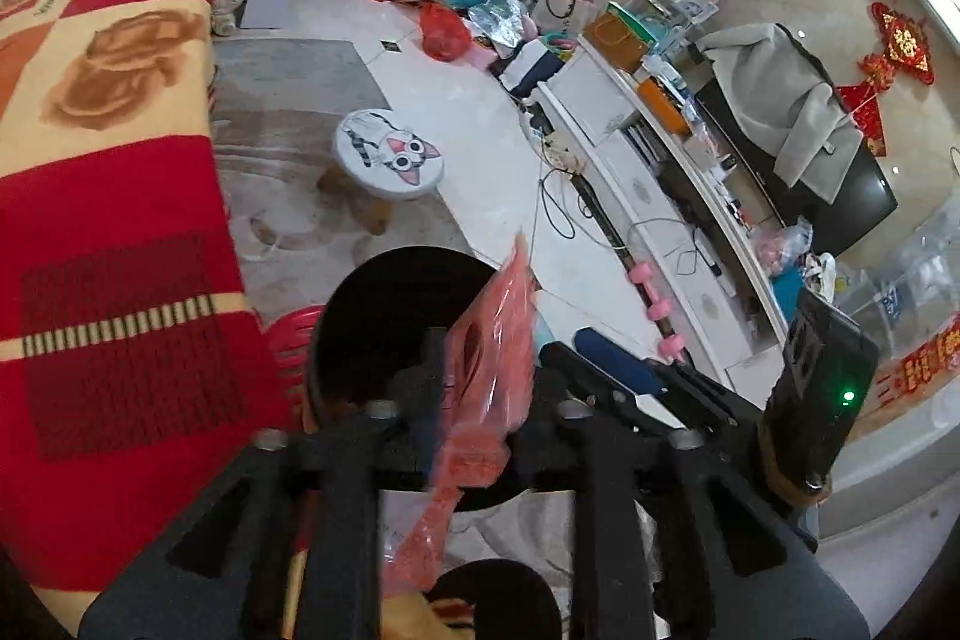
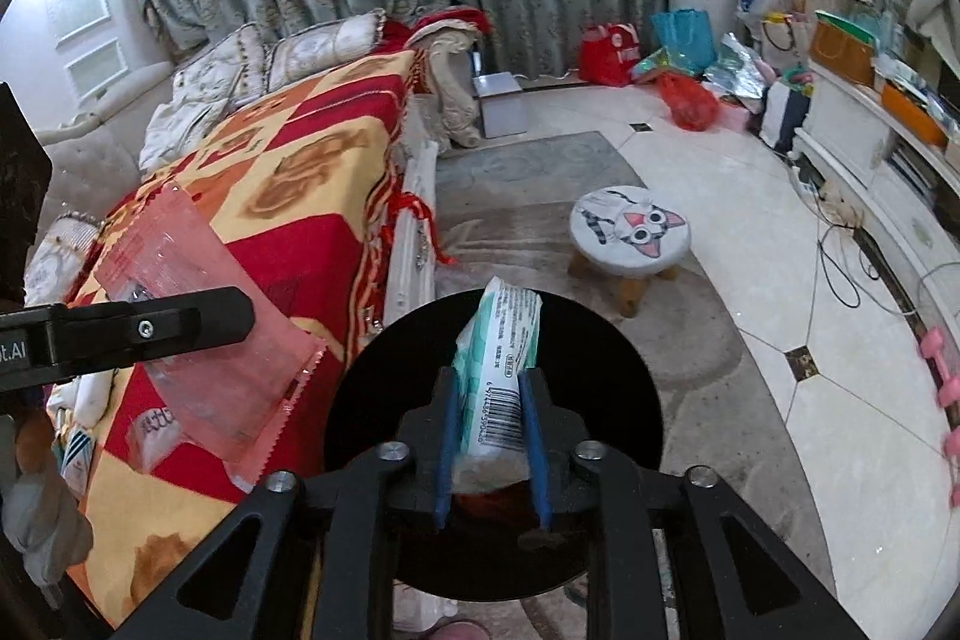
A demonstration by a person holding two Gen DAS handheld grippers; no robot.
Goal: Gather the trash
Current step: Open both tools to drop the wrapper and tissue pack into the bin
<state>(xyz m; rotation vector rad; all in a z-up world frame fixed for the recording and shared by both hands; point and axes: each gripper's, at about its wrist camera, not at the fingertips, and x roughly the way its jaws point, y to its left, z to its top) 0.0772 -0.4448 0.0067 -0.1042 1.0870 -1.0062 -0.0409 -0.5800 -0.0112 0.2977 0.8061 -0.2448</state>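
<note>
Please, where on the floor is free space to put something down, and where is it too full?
Free: the pale tiles between the cat-face stool and the white cabinet, and the grey rug beside the sofa blanket. Crowded: the bags under the curtains, and the cables along the cabinet.

pink clear wrapper (image 1: pixel 489 340) and white-green tissue pack (image 2: pixel 501 370), both upright above black bin (image 2: pixel 384 388)

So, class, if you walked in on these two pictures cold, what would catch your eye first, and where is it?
First, the black bin low in the middle of both views, with trash poised over it: a pink wrapper between the left gripper's fingers and a white tissue pack between the right gripper's blue pads. Next, the red and yellow blanket on the sofa at left, then the cat-face stool on the floor beyond the bin.
</note>
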